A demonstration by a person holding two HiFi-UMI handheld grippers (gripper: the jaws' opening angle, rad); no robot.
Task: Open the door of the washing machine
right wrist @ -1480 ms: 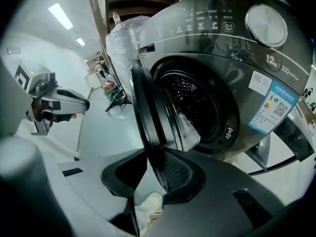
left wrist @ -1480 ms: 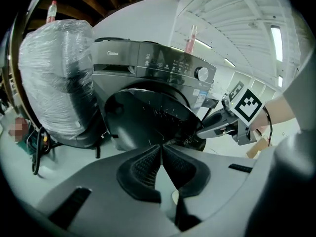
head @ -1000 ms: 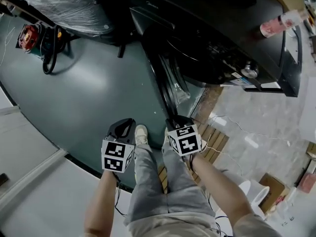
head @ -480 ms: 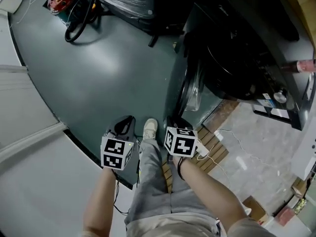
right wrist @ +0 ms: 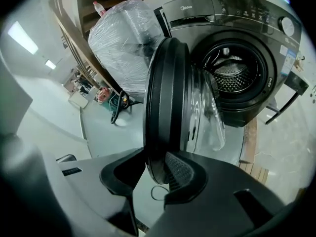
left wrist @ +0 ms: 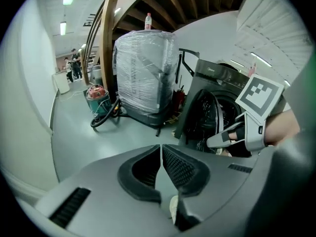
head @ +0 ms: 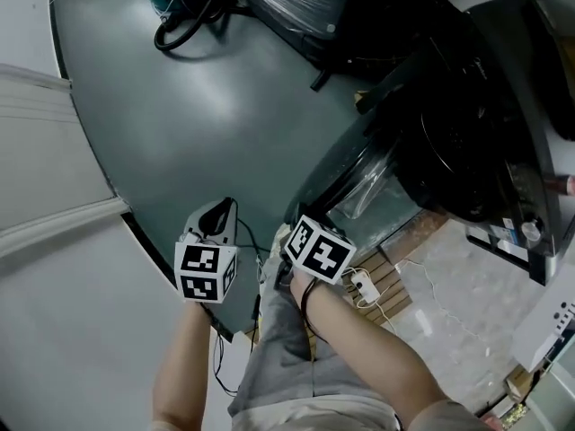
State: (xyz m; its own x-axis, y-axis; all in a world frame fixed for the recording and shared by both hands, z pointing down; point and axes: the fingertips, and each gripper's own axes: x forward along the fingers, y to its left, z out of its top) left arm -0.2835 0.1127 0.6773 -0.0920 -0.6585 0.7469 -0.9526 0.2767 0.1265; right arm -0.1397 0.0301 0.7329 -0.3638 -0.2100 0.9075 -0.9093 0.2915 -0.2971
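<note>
Between right gripper (right wrist: pixel 154 169) fingers (right wrist: pixel 181 174), open door (right wrist: pixel 165 98) rim, clamped

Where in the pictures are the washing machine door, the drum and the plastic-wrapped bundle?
door (right wrist: pixel 165 98), right gripper view, on its dark rim.
drum (right wrist: pixel 232 78), right gripper view, on its metal wall.
plastic-wrapped bundle (right wrist: pixel 121 38), right gripper view, on its wrapped side.

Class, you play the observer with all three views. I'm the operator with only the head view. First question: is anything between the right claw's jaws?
Observer: Yes, the right claw is shut on the rim of the door.
Operator: And the left claw?
Observer: The left claw is shut and empty.
Operator: What lies behind the door?
Observer: The right gripper view shows the perforated metal drum, uncovered.
</note>
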